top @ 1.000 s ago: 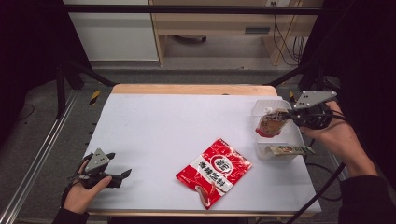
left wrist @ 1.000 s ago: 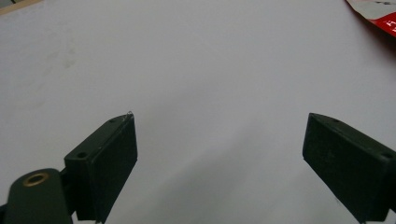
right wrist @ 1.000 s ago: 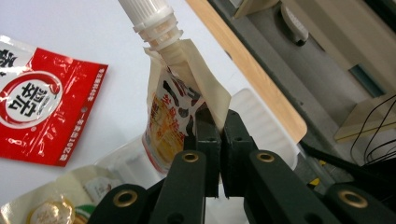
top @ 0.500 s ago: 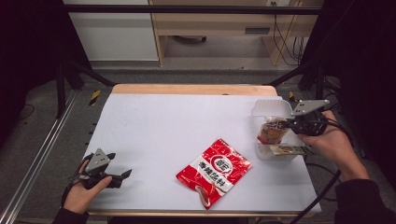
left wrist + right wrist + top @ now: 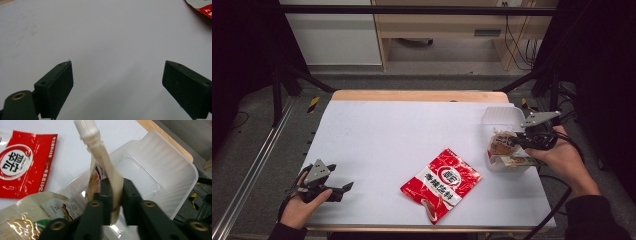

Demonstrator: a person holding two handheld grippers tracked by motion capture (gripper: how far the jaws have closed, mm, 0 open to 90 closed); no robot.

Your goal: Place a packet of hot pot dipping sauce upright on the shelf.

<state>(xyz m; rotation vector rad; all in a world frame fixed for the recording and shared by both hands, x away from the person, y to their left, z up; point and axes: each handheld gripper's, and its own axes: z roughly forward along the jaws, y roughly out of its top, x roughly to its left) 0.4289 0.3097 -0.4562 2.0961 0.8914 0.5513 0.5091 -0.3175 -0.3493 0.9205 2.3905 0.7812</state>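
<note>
Translucent bin (image 5: 504, 120) with two snack pouches (image 5: 501, 145)

high view: fixed cam above person's side, looks fwd + down, far, takes in whole table (image 5: 377, 135). left gripper view: low, close over bare table top, along own jaws; red packet (image 5: 200, 7) corner at top right, shared w/ high view (image 5: 441, 182). right gripper view: v. close, looks into clear tub (image 5: 160, 165); tub (image 5: 499, 117) + red packet (image 5: 22, 162) shared w/ high view.

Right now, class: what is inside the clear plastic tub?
Inside the clear plastic tub: a spouted pouch between the right gripper fingers, and a second packet. The tub floor beneath them is covered.
</note>
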